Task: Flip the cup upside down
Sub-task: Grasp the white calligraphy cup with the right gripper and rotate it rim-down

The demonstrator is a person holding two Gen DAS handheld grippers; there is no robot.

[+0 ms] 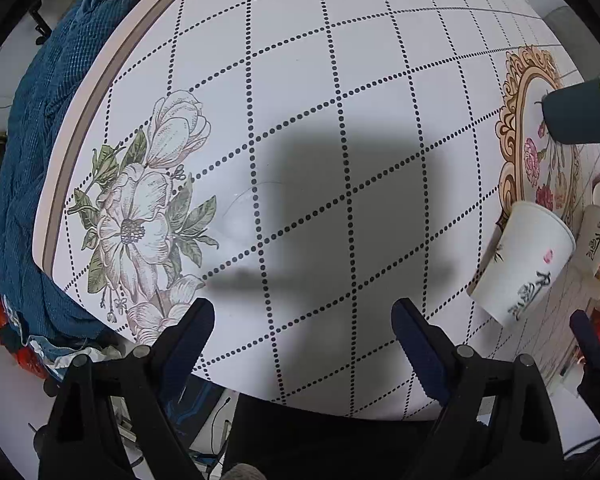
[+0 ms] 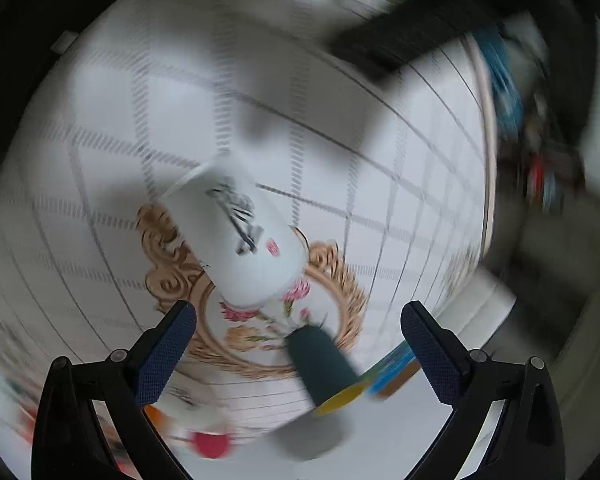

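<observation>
A white paper cup (image 1: 522,264) with black calligraphy and a pink mark stands at the table's right side, beside the gold-framed flower print. In the blurred right wrist view the same cup (image 2: 244,240) stands upside down, rim on the table, ahead of my right gripper (image 2: 300,332). That gripper is open and empty, its blue pads (image 2: 172,344) apart and short of the cup. My left gripper (image 1: 304,328) is open and empty over the middle of the table, well left of the cup.
A dark teal cup (image 1: 580,112) with a yellow inside lies on its side near the cup, and shows in the right wrist view (image 2: 324,364). More white cups (image 1: 596,236) and red things lie at the right edge. A blue cloth (image 1: 40,160) hangs beyond the table's left edge.
</observation>
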